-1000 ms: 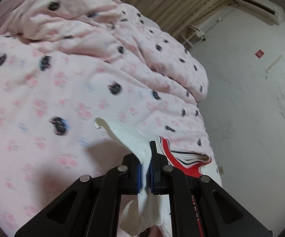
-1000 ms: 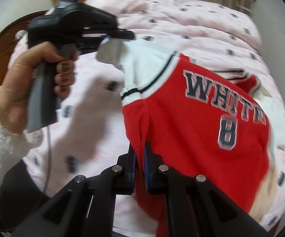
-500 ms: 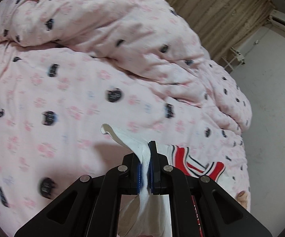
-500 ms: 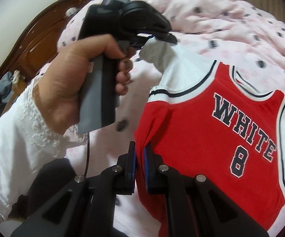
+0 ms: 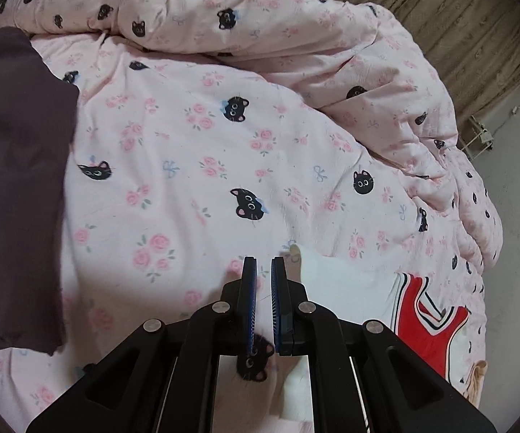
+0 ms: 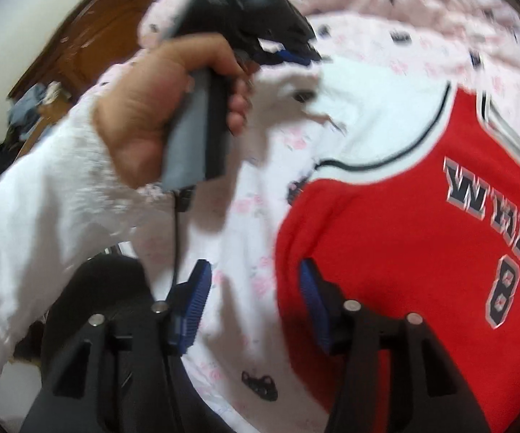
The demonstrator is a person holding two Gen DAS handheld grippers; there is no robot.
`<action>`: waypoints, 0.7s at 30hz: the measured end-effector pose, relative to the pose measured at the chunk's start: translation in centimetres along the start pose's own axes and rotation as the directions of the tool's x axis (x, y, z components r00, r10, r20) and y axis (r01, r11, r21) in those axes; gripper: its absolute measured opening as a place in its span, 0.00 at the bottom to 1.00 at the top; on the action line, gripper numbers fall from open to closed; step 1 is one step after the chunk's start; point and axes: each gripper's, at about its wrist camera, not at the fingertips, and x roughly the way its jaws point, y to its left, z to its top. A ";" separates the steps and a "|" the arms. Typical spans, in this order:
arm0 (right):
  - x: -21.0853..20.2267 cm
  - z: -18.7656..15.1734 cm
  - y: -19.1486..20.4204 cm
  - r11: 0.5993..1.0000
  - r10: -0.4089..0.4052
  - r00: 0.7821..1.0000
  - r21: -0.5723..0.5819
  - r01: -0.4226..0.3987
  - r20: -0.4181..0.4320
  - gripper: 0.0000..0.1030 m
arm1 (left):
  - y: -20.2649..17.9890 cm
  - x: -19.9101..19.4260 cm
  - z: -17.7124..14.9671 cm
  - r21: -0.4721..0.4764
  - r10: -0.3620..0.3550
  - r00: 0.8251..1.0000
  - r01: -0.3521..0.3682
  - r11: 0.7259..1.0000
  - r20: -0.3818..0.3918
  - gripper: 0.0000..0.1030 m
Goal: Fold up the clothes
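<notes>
Subject: red jersey (image 6: pixel 404 252) with white sleeves, lying front-up on the bed (image 5: pixel 195 166), flat in the body. In the left wrist view it occupies the 4 o'clock sector, near the edge of the bed by the wall. Its white sleeve (image 5: pixel 335 278) lies free, just to the 3 o'clock side of the left tongs (image 5: pixel 263 263).

Left tongs: pads almost pressed together, a narrow slit between them, with only the bed cover showing through it. They pinch nothing.

Right tongs (image 6: pixel 252 278): jaws opening. The jersey's side edge lies between them against the 3 o'clock pad, but the pads are not pressing on it.

Judged risks:
1. The ribbed 3 o'clock pad may catch the red edge when the right tongs draw away, dragging the body askew. Cause: a withdrawal along the cloth rather than up off it.
2. The sleeve looks rumpled at its tip in the right wrist view, though blur prevents certainty. A fold made over it would trap creases.
3. The cover is soft and uneven, so any fold line may wander.
4. The person's hand (image 6: pixel 159 108) and cable hang close over the sleeve at 11 o'clock and could brush it out of position.
5. A dark cloth (image 5: pixel 14 180) lies at 9 o'clock, well apart. It poses no present hazard.
</notes>
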 end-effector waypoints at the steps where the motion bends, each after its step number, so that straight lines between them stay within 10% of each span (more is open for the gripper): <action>1: -0.8 -0.1 -0.2 1.000 -0.010 1.000 -0.024 0.010 0.021 0.53 | -0.2 -0.4 -0.3 0.011 -0.006 1.000 0.006 1.000 0.007 0.06; 9: -9.8 -0.1 -7.1 0.943 -0.302 0.939 -0.094 0.320 0.164 0.58 | -6.8 -1.7 -2.0 0.198 -0.103 0.994 0.095 0.976 0.033 0.21; 11: -10.6 0.7 -11.0 0.930 -0.345 0.926 -0.076 0.360 0.155 0.60 | -9.9 -0.2 -1.8 0.306 -0.135 0.991 0.133 0.943 -0.017 0.44; 21: -9.5 3.3 -26.0 0.916 -0.400 0.911 0.031 0.399 0.099 0.61 | -18.7 9.2 -0.4 0.687 -0.033 0.971 0.192 0.701 -0.237 0.46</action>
